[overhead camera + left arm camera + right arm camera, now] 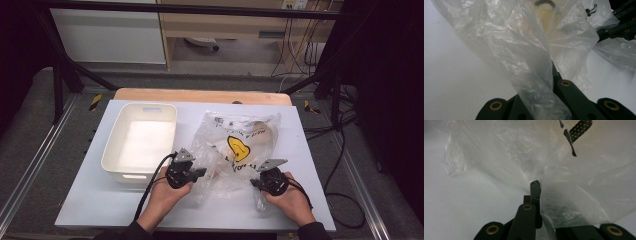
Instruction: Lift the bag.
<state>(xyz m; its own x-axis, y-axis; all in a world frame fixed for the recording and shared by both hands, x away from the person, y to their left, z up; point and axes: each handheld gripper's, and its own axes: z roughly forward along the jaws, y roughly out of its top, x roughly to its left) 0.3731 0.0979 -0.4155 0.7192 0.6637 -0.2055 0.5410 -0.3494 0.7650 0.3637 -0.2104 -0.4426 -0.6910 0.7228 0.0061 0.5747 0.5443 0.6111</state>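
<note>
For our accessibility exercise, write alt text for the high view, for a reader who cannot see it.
Two hand-held tongs, left and right, pinch the near edge of a crumpled clear plastic bag with a yellow print, lying on a white table. An empty white tub sits to the bag's left.

We see dark print and a yellow emblem on the crumpled clear plastic bag (240,145), but we cannot read it.

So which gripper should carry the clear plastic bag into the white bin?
Probably left: the left gripper, shut on the clear plastic bag, sits beside the white rectangular plastic bin.
</note>
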